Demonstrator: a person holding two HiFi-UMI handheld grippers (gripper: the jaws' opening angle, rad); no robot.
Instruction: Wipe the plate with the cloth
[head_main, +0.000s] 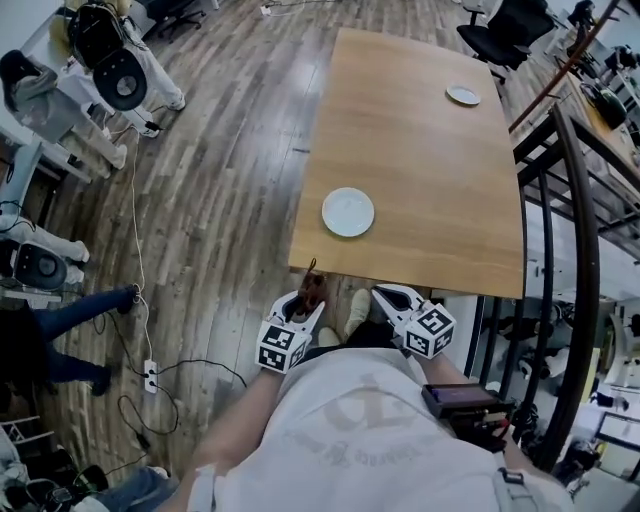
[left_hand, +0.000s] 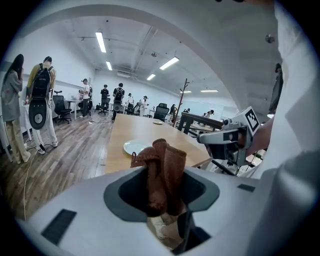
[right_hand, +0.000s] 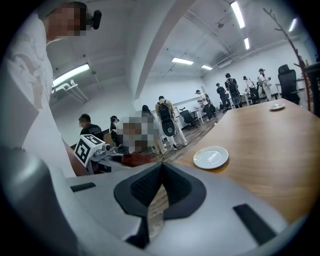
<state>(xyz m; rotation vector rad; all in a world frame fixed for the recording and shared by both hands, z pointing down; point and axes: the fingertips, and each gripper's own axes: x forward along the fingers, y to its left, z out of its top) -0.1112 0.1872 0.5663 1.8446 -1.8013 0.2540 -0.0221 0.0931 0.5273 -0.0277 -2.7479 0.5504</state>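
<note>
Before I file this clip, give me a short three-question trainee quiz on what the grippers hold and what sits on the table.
1. True or false: the left gripper is clamped on a crumpled reddish-brown cloth.
2. How many round white plates lie on the long wooden table? A one, B two, C three.
3. Fill in: the jaws of the right gripper are ____, with nothing between them.

Key: 1 true. 2 B: the near plate and the far plate. 3 together.
</note>
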